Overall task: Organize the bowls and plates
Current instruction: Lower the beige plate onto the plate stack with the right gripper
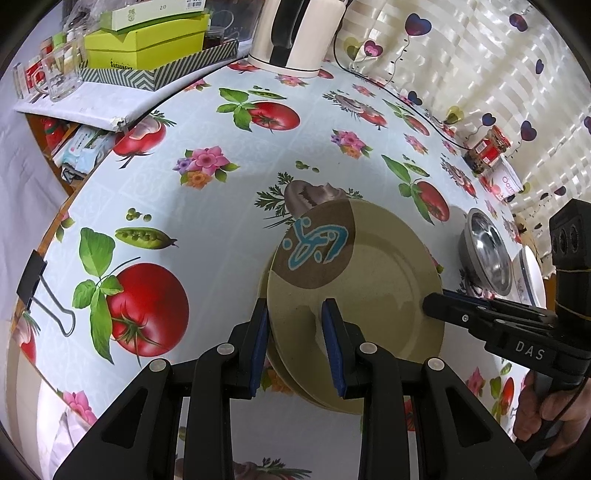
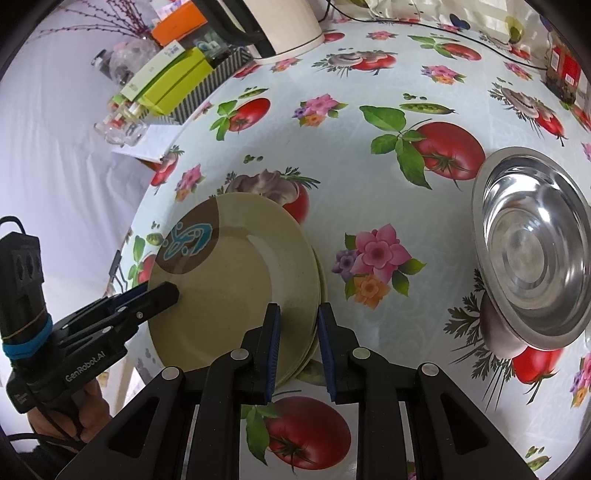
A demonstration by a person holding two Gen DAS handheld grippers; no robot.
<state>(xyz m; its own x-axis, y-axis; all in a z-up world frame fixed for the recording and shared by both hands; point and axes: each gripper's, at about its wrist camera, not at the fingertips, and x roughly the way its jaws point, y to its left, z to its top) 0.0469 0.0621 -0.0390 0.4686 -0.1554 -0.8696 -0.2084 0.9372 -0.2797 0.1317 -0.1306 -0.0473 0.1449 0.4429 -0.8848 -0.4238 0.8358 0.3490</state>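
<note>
A stack of tan plates (image 1: 373,280) with a brown patch and blue mark lies on the flowered tablecloth; it also shows in the right wrist view (image 2: 240,280). My left gripper (image 1: 295,343) straddles the stack's left rim, jaws partly apart around the edge. My right gripper (image 2: 297,347) straddles the opposite rim, also partly apart. Each gripper shows in the other's view, the right one (image 1: 436,306) and the left one (image 2: 162,295) at the plate edge. A steel bowl (image 2: 535,243) sits to the right; it also shows in the left wrist view (image 1: 487,251).
A white bowl with a blue band (image 1: 532,280) stands behind the steel bowl. A white kettle (image 1: 295,33), green boxes (image 1: 147,40) and glasses (image 1: 59,74) crowd the far side. A jar (image 1: 487,147) stands by the curtain. A binder clip (image 1: 33,284) grips the table's left edge.
</note>
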